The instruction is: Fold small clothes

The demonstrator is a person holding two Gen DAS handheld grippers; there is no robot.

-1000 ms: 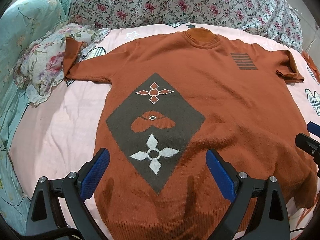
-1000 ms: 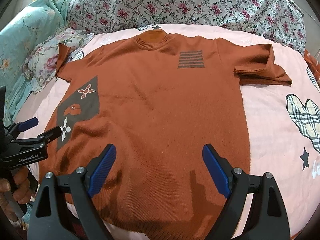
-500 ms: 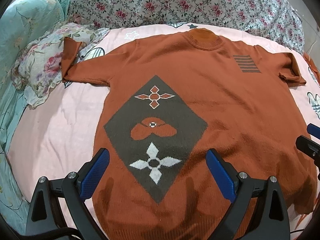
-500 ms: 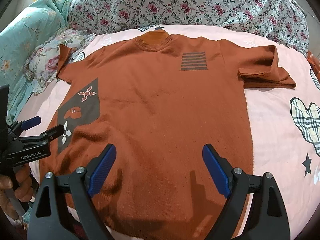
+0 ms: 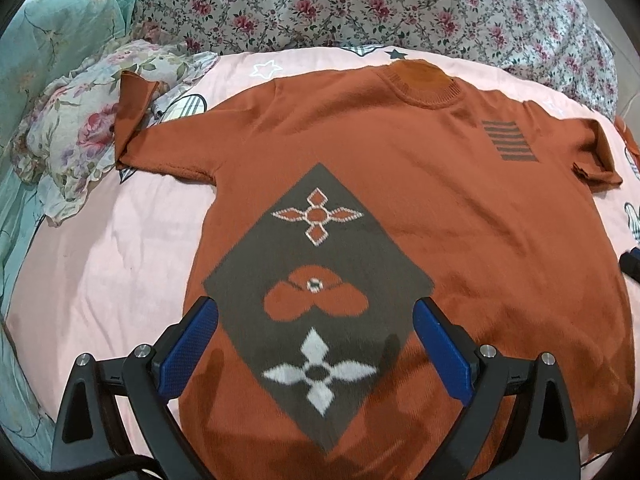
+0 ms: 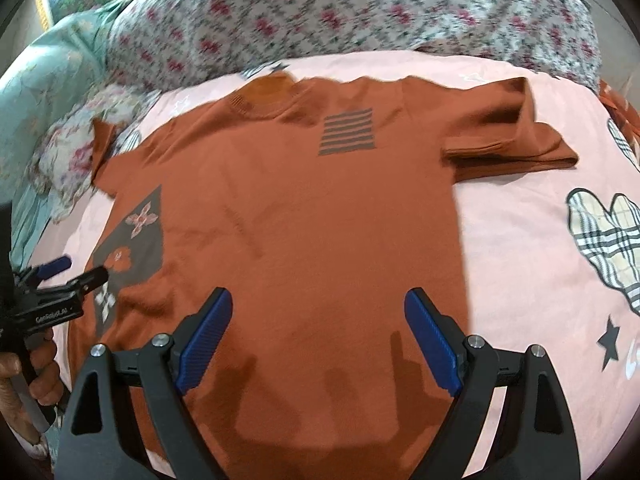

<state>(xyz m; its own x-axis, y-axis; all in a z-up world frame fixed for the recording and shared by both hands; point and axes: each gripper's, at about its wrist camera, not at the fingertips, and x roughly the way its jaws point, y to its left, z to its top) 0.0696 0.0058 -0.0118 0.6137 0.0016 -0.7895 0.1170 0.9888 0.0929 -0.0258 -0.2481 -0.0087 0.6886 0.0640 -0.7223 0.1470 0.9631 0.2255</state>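
Since the earlier frames, both grippers are being carried forward and lower over the garment, so that the diamond motif is being seen larger and nearer in the left wrist view. The left gripper [image 5: 316,344] is being held with its blue pads spread wide apart, nothing being gripped between them; it is being hovered above the lower front of the rust-orange sweater [image 5: 400,168], over the dark diamond panel [image 5: 316,292]. The right gripper [image 6: 318,332] is likewise being held wide apart and unloaded, above the plain lower right part of the sweater, whose hem cannot be made out behind the gripper bodies. In the right wrist view, much blurred by motion, the left gripper is being seen at the far left, gripped by the person's hand [image 6: 24,372].

The sweater is being shown spread flat, front upward, on the pink bedsheet [image 5: 100,272], collar away from the cameras. One sleeve is being draped onto the floral pillow [image 5: 68,136]; the other sleeve [image 6: 516,140] is lying folded on the sheet. A flowered quilt [image 5: 360,4] is being seen bunched beyond the collar.
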